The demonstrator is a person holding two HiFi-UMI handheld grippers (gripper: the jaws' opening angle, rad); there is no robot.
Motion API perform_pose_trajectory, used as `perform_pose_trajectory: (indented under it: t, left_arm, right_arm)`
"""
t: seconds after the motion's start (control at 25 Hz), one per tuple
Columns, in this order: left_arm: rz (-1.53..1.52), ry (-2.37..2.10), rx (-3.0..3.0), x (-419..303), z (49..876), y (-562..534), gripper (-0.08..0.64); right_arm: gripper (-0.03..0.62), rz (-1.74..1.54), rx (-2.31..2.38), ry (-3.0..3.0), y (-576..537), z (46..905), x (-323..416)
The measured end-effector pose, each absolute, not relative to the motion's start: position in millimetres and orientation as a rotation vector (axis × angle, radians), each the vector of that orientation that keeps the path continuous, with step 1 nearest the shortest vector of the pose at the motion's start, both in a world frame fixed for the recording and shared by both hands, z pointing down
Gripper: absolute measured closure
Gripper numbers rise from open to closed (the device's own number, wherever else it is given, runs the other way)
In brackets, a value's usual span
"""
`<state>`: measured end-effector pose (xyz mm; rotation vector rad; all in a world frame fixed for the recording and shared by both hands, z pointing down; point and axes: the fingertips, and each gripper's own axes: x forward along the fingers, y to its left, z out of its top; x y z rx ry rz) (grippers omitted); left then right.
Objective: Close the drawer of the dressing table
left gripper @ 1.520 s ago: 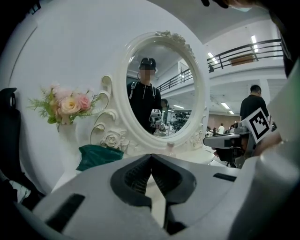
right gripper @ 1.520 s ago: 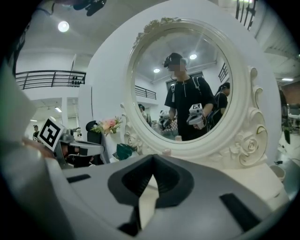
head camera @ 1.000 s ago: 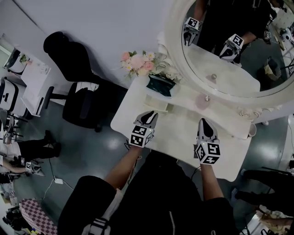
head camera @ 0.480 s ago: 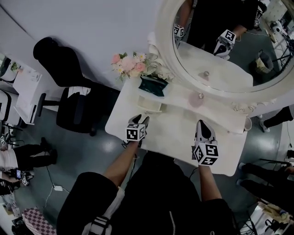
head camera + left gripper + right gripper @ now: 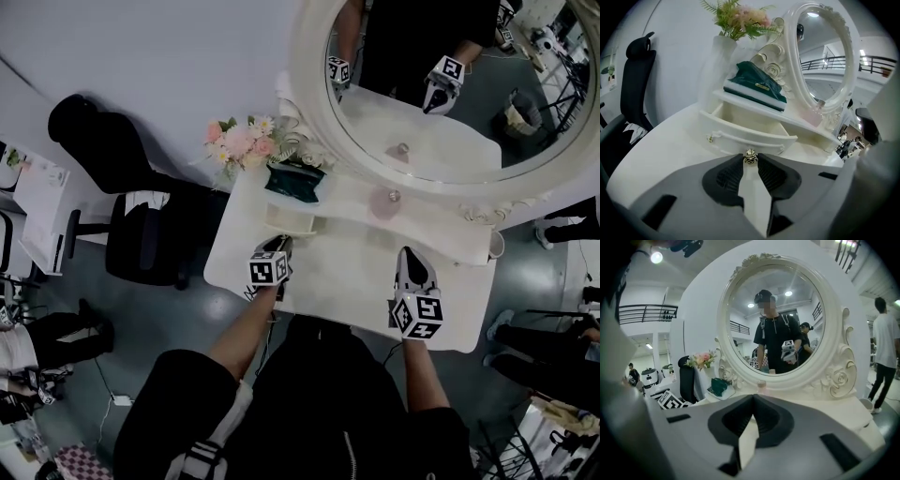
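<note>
The small white drawer (image 5: pixel 289 222) (image 5: pixel 750 136) stands pulled out from the shelf at the back left of the dressing table (image 5: pixel 356 272). Its front carries a small metal knob (image 5: pixel 750 157). My left gripper (image 5: pixel 279 246) (image 5: pixel 750 160) is right at the drawer front. Its jaws are closing, and the knob sits between the tips, touched on both sides. My right gripper (image 5: pixel 411 258) (image 5: pixel 752 401) hovers over the table's right half, shut and holding nothing, pointing at the oval mirror (image 5: pixel 441 94).
A folded green item (image 5: pixel 292 180) (image 5: pixel 757 86) lies on the shelf above the drawer. A white vase of flowers (image 5: pixel 242 141) stands behind it. A pink bottle (image 5: pixel 384 202) sits before the mirror. A black office chair (image 5: pixel 122 216) stands left of the table.
My left gripper has come down and drawn in to the drawer's front, with the knob now between its tips. The right gripper has barely shifted.
</note>
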<state>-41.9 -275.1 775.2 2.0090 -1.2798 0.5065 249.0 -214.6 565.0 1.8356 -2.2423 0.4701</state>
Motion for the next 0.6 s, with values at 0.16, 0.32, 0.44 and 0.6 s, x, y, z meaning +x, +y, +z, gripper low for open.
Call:
perform_pose_trajectory:
  t: [0.16, 0.32, 0.44, 0.6]
  left_arm:
    - [0.508, -1.29, 2.029, -42, 770, -277, 0.46]
    - [0.496, -1.306, 2.038, -43, 765, -282, 0.46]
    - [0.503, -1.302, 2.039, -44, 765, -288, 0.46]
    - [0.512, -1.287, 2.037, -41, 768, -296, 0.46]
  right_arm:
    - [0.592, 0.471, 1.843, -2.242, -216, 565, 250]
    - [0.592, 0.475, 1.847, -2.241, -218, 566, 250]
    - [0.592, 0.475, 1.842, -2.244, -220, 566, 248]
    - [0.592, 0.477, 1.845, -2.239, -222, 566, 249]
